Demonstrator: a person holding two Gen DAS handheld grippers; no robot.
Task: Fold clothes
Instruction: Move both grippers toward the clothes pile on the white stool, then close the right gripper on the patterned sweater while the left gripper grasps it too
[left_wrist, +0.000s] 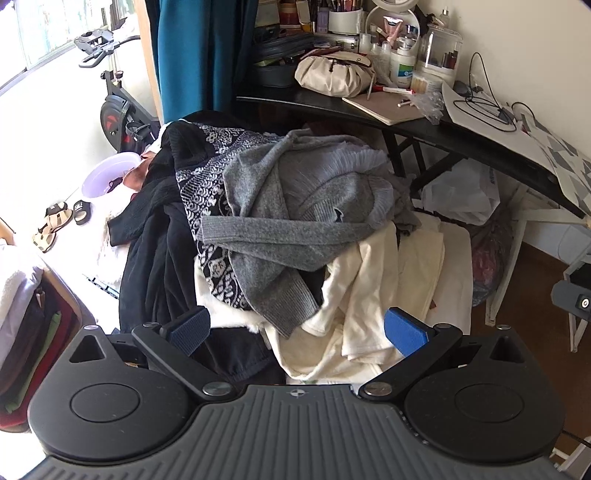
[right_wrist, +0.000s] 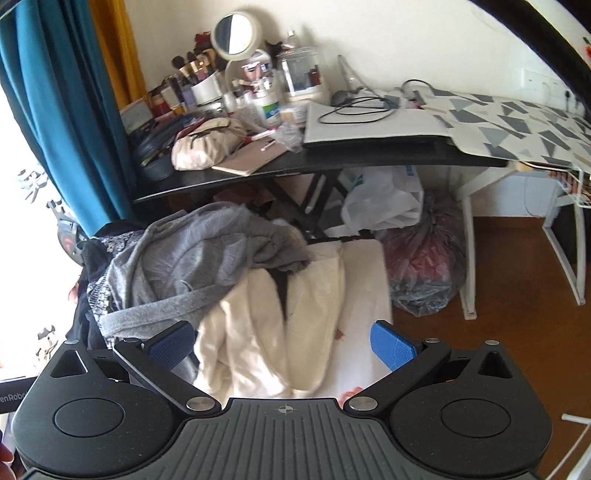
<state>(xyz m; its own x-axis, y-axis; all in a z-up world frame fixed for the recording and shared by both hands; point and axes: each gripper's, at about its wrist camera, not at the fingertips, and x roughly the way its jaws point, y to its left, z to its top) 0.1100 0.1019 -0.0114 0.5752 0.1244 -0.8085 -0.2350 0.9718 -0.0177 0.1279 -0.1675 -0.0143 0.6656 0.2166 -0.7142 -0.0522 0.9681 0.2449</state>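
A heap of clothes lies ahead of both grippers. A grey knit sweater (left_wrist: 295, 221) is on top, over a black and white patterned garment (left_wrist: 207, 177), a black garment (left_wrist: 155, 258) at the left and cream clothes (left_wrist: 362, 306) at the front right. My left gripper (left_wrist: 297, 330) is open and empty, above the near edge of the heap. In the right wrist view the grey sweater (right_wrist: 177, 266) lies left and the cream clothes (right_wrist: 258, 332) in the middle. My right gripper (right_wrist: 282, 345) is open and empty above the cream clothes.
A black desk (left_wrist: 424, 129) crowded with cosmetics, a cream pouch (left_wrist: 332, 74) and a notebook stands behind the heap. Plastic bags (right_wrist: 417, 258) sit under it on the wooden floor. A teal curtain (left_wrist: 199, 55), an exercise bike (left_wrist: 118, 110) and a lilac basin (left_wrist: 107, 173) are at the left.
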